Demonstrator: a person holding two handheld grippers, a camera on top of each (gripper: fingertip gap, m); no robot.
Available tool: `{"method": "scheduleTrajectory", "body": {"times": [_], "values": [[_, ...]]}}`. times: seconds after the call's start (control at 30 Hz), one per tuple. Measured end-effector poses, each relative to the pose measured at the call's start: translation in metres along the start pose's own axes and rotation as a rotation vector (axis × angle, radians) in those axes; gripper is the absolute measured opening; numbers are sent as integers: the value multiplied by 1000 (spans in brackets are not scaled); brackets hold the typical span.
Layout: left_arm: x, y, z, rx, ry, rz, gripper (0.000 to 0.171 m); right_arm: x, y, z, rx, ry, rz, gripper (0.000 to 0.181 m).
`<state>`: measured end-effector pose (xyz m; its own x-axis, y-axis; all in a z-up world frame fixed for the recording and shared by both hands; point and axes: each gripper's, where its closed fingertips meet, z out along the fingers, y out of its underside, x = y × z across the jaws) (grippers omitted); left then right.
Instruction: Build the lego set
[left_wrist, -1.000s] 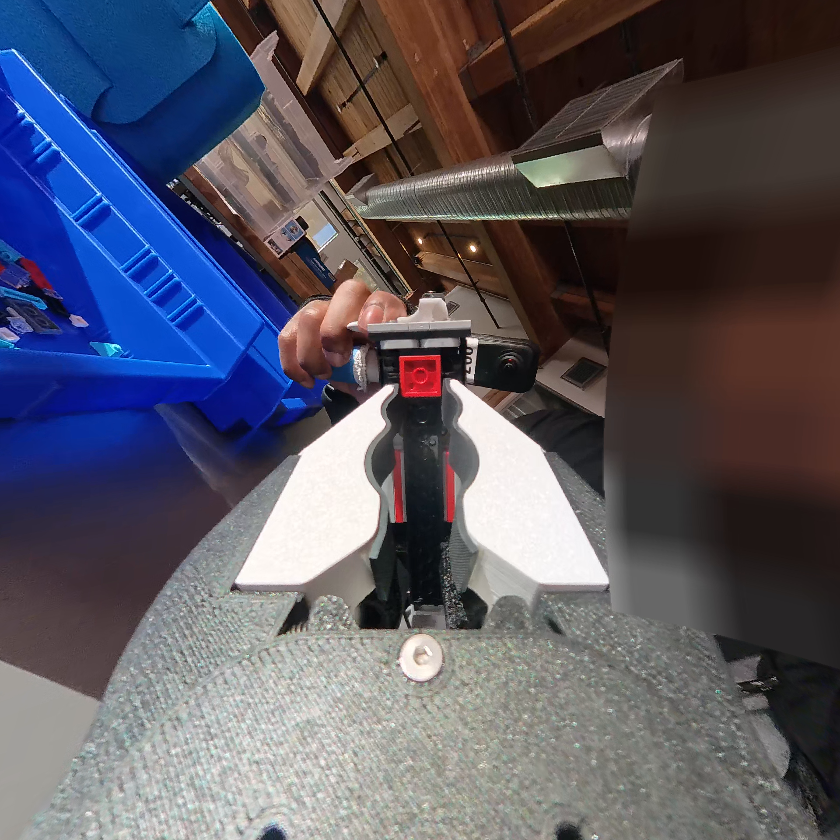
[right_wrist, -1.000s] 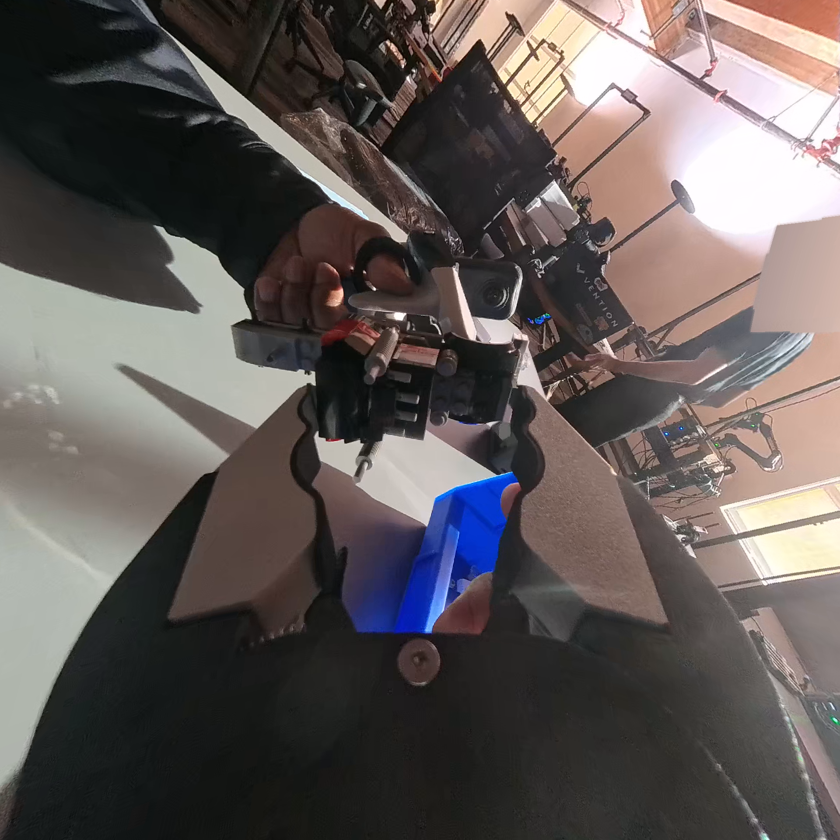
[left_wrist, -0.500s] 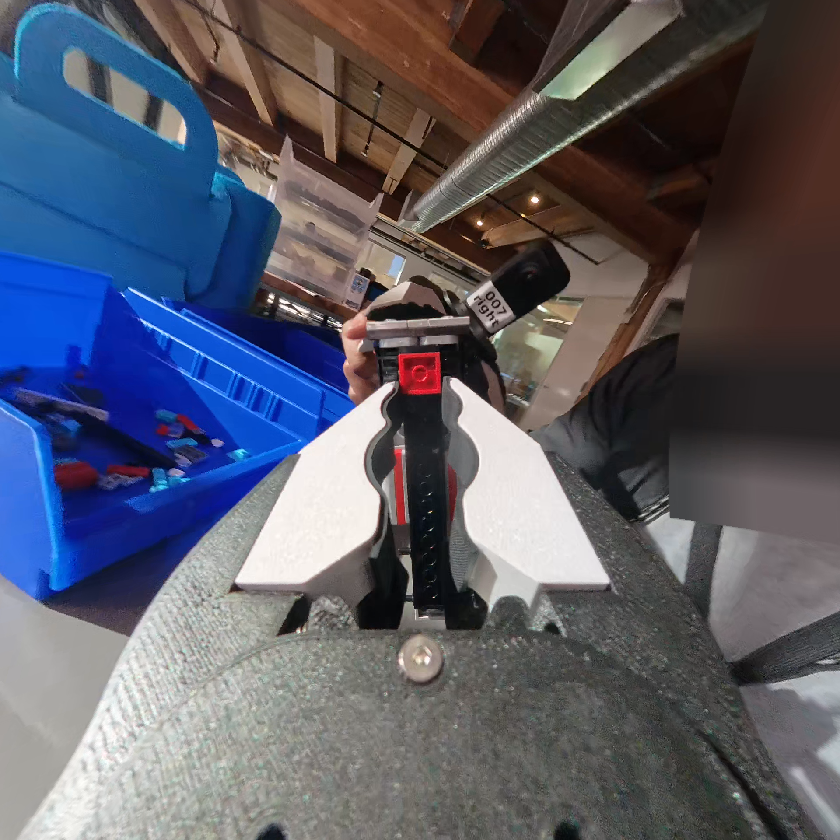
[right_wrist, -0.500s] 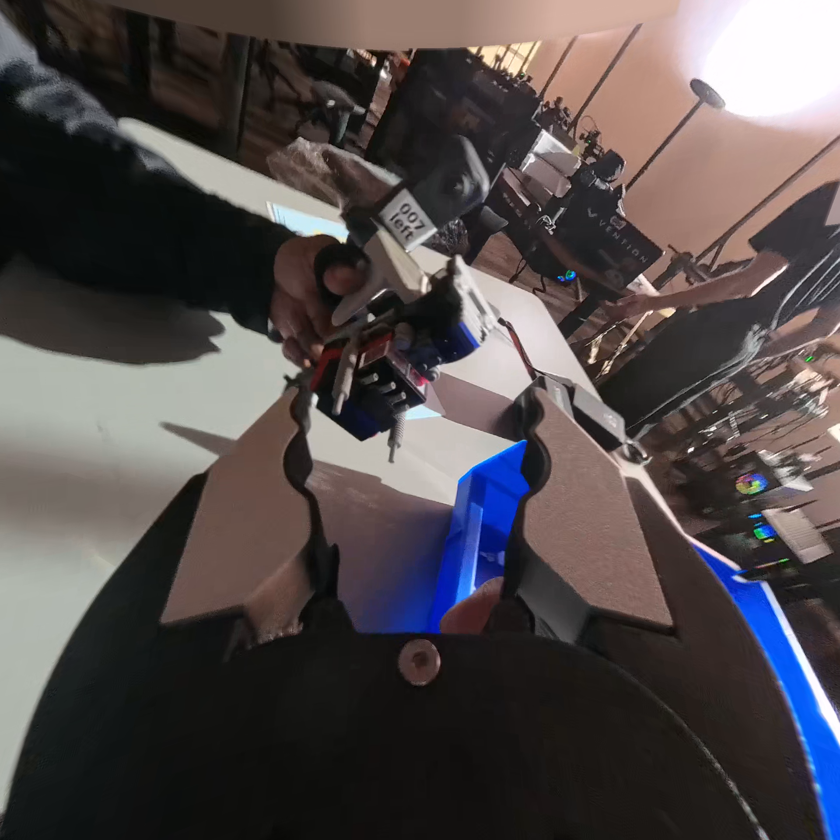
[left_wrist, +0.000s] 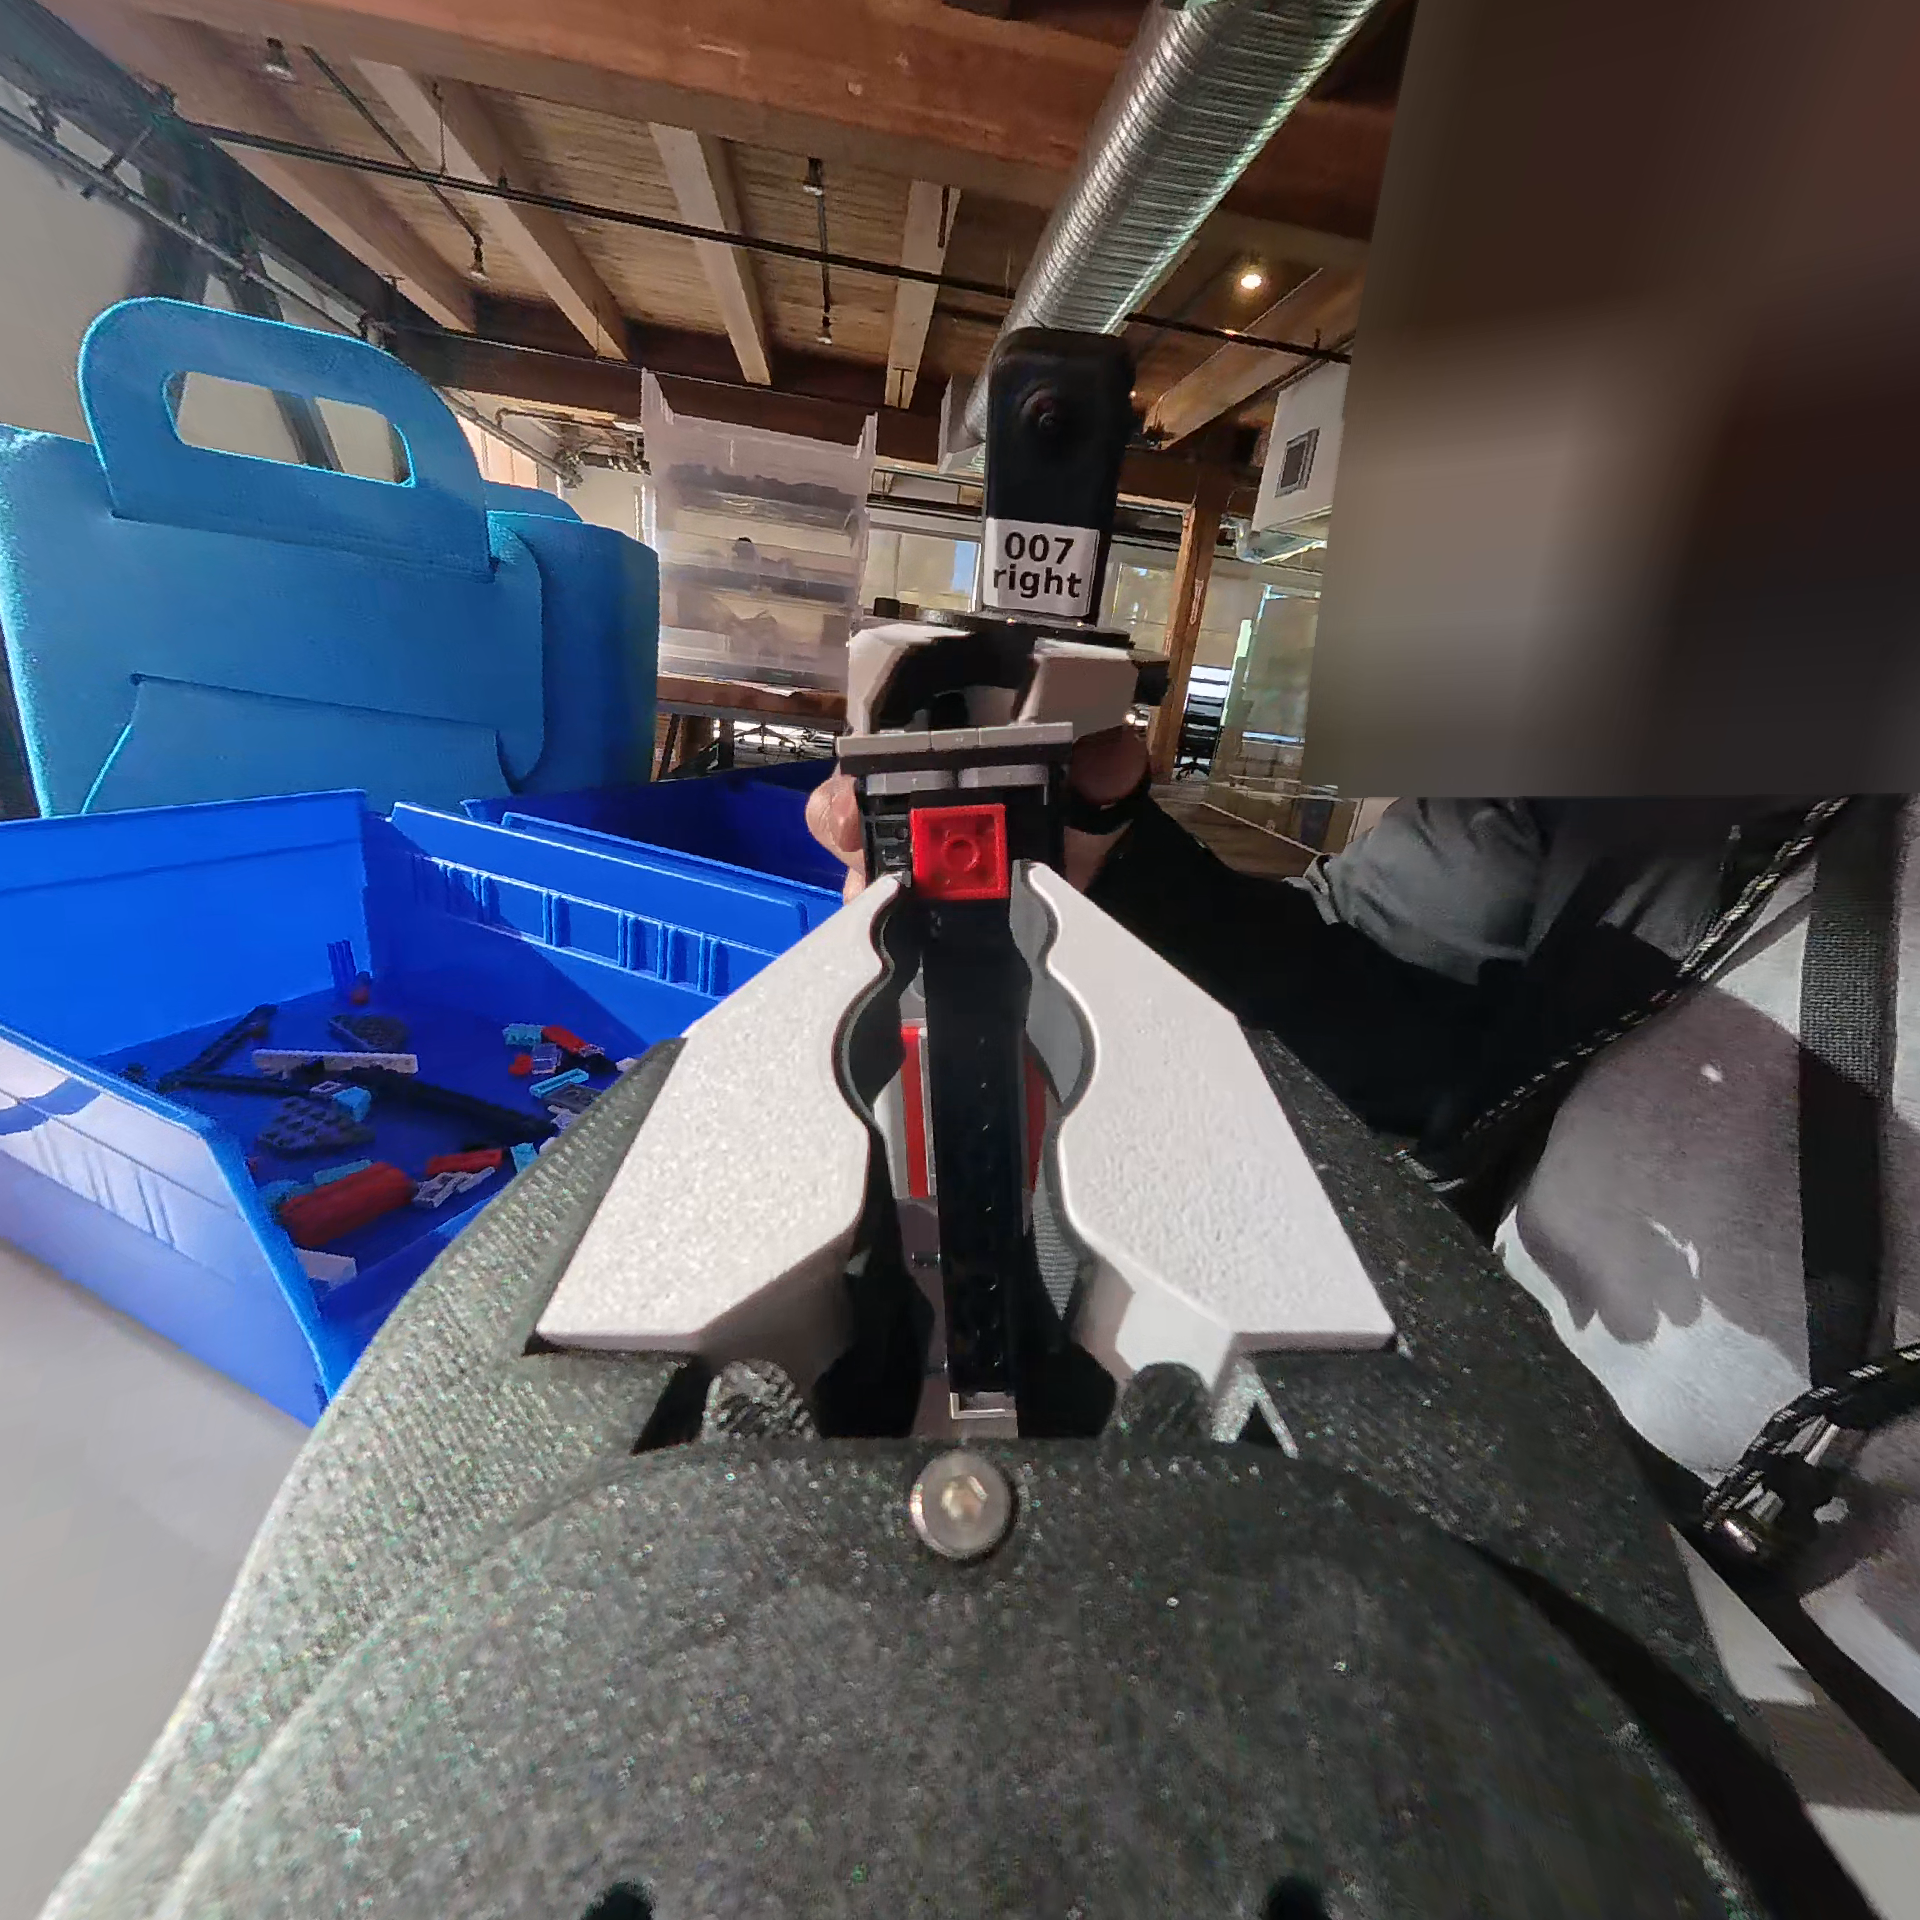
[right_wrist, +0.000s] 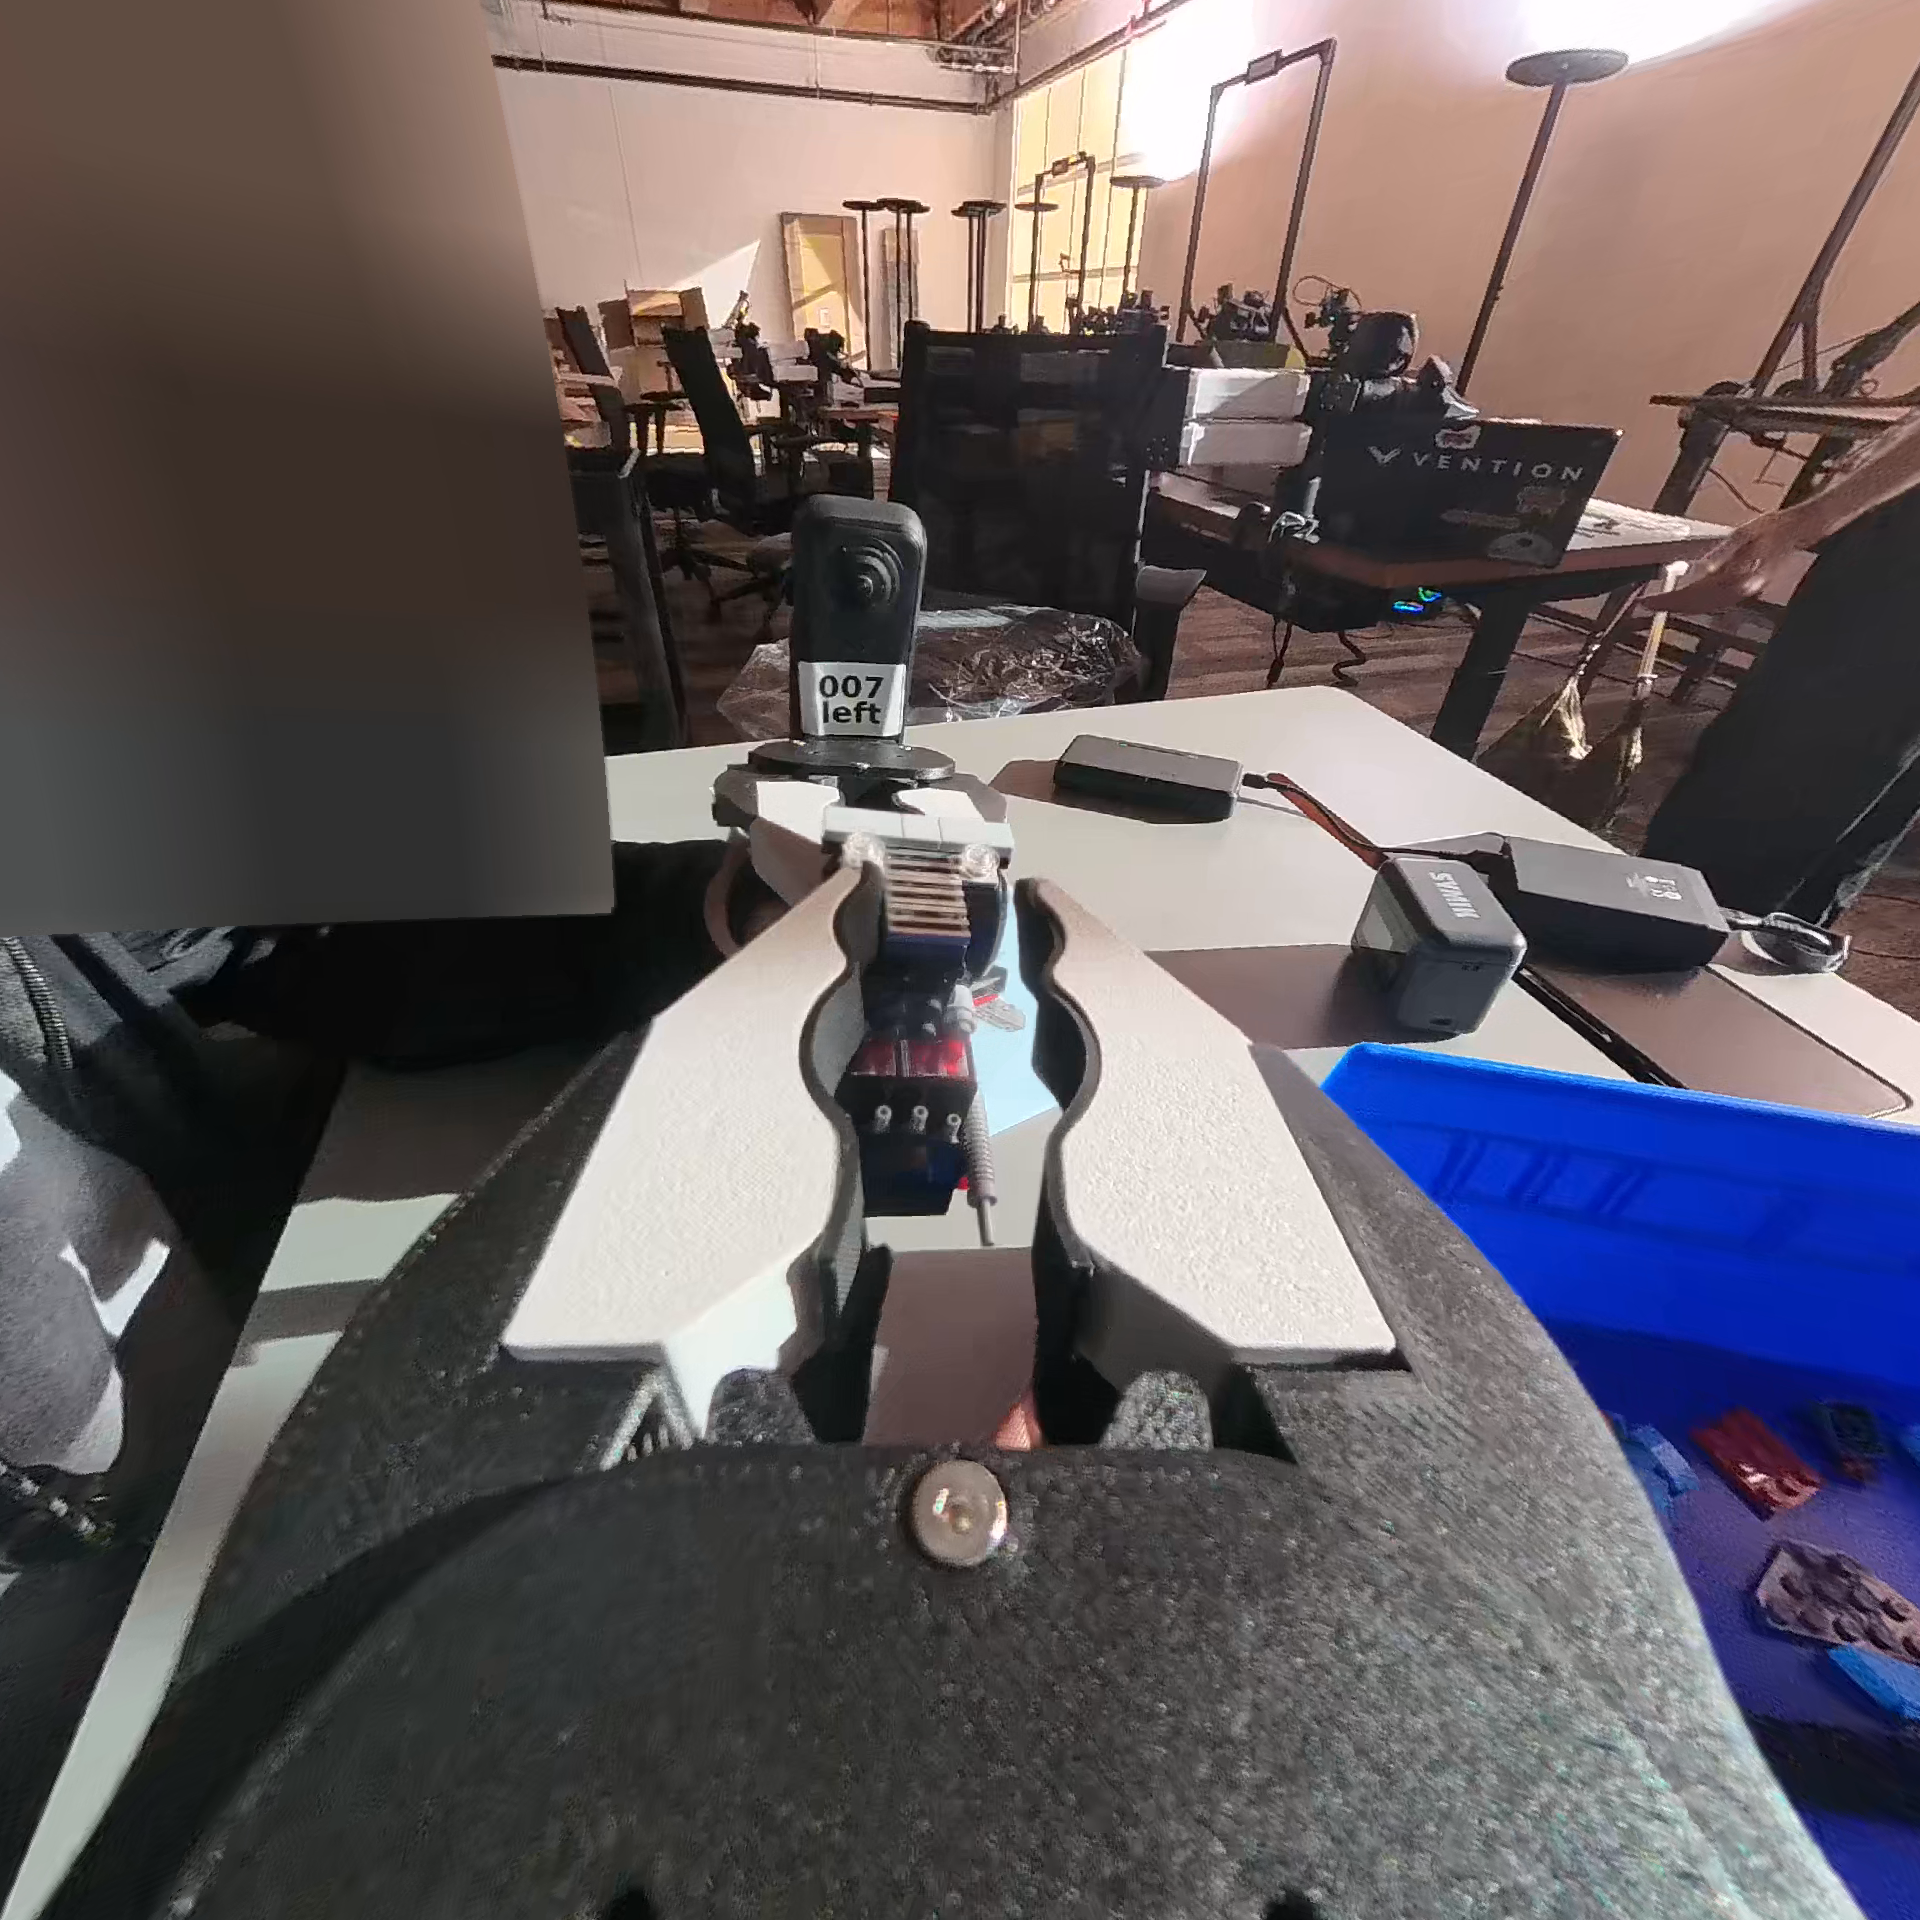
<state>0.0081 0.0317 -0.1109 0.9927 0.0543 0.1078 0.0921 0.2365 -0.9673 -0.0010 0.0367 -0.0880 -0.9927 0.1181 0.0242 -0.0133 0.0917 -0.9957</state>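
One white table (right_wrist: 1226, 914), wood-beamed ceiling (left_wrist: 665, 125).

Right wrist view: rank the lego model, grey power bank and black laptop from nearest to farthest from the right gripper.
1. lego model, between the right gripper fingers.
2. grey power bank, on the table to the right.
3. black laptop, far desk, upper right.
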Motion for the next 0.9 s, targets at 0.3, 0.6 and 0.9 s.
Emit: {"method": "scheduleTrajectory", "body": {"times": [0.3, 0.6, 0.9], "values": [[8, 2, 2, -6, 34, 23, 17, -7, 7, 1, -30, -62, 48, 4], [6, 5, 3, -22, 28, 20, 17, -5, 10, -1, -67, -35, 0, 4], [0, -1, 4, 24, -7, -20, 17, -1, 14, -10, -98, -80, 52, 43]]}}
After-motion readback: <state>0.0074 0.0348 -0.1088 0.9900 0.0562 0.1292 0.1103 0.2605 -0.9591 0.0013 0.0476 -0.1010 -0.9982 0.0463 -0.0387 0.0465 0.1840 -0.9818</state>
